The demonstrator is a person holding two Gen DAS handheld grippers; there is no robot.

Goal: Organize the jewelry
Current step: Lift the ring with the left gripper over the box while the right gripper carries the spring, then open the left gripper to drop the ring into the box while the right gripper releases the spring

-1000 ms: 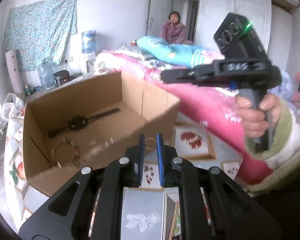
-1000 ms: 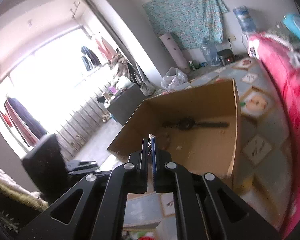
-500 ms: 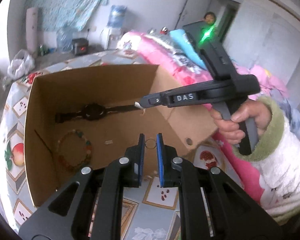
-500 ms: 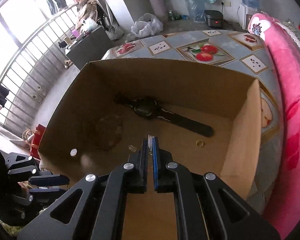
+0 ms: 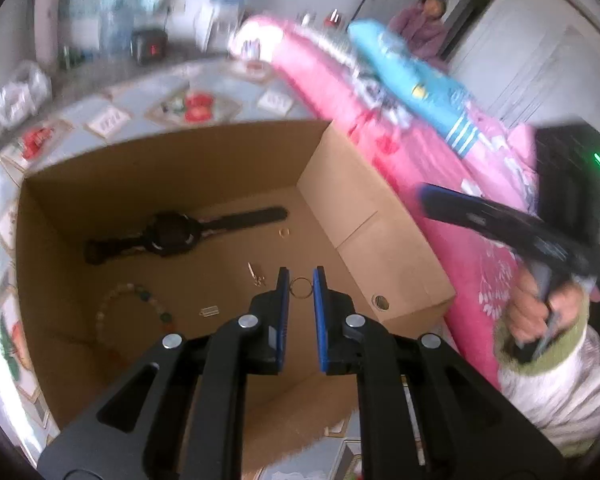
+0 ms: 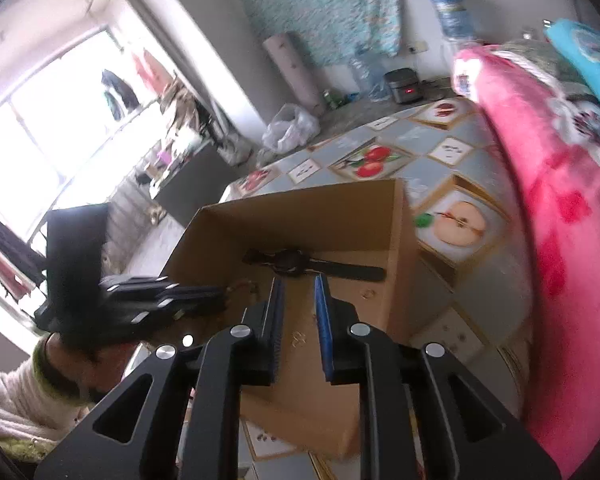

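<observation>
My left gripper (image 5: 301,282) hangs over the open cardboard box (image 5: 360,208), shut on a thin metal ring (image 5: 301,289) held between its blue pads. On the box floor lie a black watch (image 5: 172,234), a beaded bracelet (image 5: 142,292), a small gold ring (image 5: 284,233), a silvery earring piece (image 5: 254,272) and a small silver tag (image 5: 209,311). My right gripper (image 6: 299,280) is by the box's right wall; its jaws are opening with nothing between them. In the left wrist view the right gripper (image 5: 428,196) is blurred. The left gripper (image 6: 224,294) shows at the box's left.
The box stands on a fruit-patterned cloth (image 5: 192,106). A bed with a pink blanket (image 5: 420,160) runs along the right. A person sits far back (image 5: 424,28). A white plastic bag (image 6: 290,130) and bottles stand near the far wall.
My left gripper carried the ring forward from outside the box to above its floor. My right gripper let a small silvery piece fall into the box, parted its jaws and pulled back to the right.
</observation>
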